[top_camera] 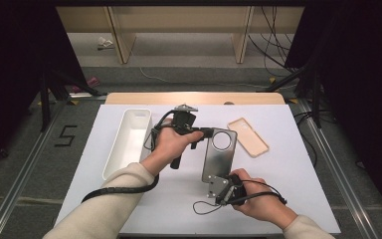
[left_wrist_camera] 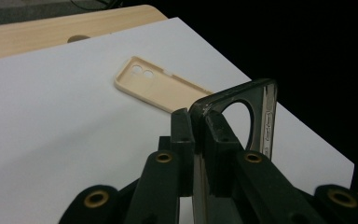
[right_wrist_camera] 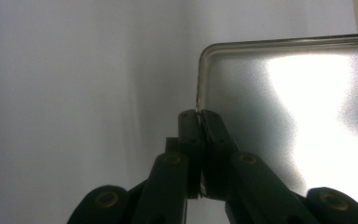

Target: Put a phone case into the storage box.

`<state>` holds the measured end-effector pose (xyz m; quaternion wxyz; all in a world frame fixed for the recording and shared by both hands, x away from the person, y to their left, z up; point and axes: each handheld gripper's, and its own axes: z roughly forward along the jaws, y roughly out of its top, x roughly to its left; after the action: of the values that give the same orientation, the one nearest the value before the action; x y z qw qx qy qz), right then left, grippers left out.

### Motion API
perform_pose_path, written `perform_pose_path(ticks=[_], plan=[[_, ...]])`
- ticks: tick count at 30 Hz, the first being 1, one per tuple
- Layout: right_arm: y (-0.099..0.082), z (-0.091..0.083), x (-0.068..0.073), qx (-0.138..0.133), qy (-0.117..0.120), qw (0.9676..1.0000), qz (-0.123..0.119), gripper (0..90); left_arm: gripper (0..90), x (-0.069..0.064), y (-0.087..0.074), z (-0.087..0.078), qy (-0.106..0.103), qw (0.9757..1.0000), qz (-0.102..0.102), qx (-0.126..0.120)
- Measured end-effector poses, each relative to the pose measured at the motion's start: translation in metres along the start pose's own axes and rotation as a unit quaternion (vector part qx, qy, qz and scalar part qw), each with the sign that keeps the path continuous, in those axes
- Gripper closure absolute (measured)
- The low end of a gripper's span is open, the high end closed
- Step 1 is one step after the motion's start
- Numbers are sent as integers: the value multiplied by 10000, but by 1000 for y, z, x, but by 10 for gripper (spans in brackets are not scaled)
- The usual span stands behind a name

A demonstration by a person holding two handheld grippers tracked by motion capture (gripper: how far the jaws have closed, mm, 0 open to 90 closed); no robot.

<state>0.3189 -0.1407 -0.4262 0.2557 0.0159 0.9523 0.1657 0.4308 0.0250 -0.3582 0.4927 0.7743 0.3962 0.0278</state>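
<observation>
A smoky grey phone case (top_camera: 219, 157) with a big round camera hole is held over the white table (top_camera: 288, 174) by both grippers. My left gripper (top_camera: 210, 133) is shut on its far end beside the hole; in the left gripper view the jaws (left_wrist_camera: 193, 116) pinch the edge of the case (left_wrist_camera: 261, 112), which stands on edge. My right gripper (top_camera: 218, 185) is shut on the near corner, and in the right gripper view its tips (right_wrist_camera: 199, 114) clamp the rim of the shiny case (right_wrist_camera: 289, 102). A beige phone case (top_camera: 248, 137) (left_wrist_camera: 158, 84) lies flat to the right.
A long white tray (top_camera: 115, 149) stands on the left of the table, with nothing in it. A wooden strip (top_camera: 194, 97) runs along the table's far edge. Dark stands and cables (top_camera: 273, 50) are on the floor beyond.
</observation>
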Motion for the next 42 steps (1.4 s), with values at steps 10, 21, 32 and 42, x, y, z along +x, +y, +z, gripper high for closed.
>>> perform_pose_path(ticks=[10,21,32,42], plan=[[-9,-4,-11,-510,-448,9958,609,455,829,4,-6,-8,301,9984,440,-181],[-27,-11,-31,-1256,-554,9711,1951,167,828,29,-22,-34,568,9958,506,-504],[-55,-19,-43,-1844,-460,9307,3125,169,828,41,-46,-61,577,9910,803,-903],[-76,-22,-48,-2081,-339,8995,3826,168,827,43,-55,-77,511,9853,1087,-1213]])
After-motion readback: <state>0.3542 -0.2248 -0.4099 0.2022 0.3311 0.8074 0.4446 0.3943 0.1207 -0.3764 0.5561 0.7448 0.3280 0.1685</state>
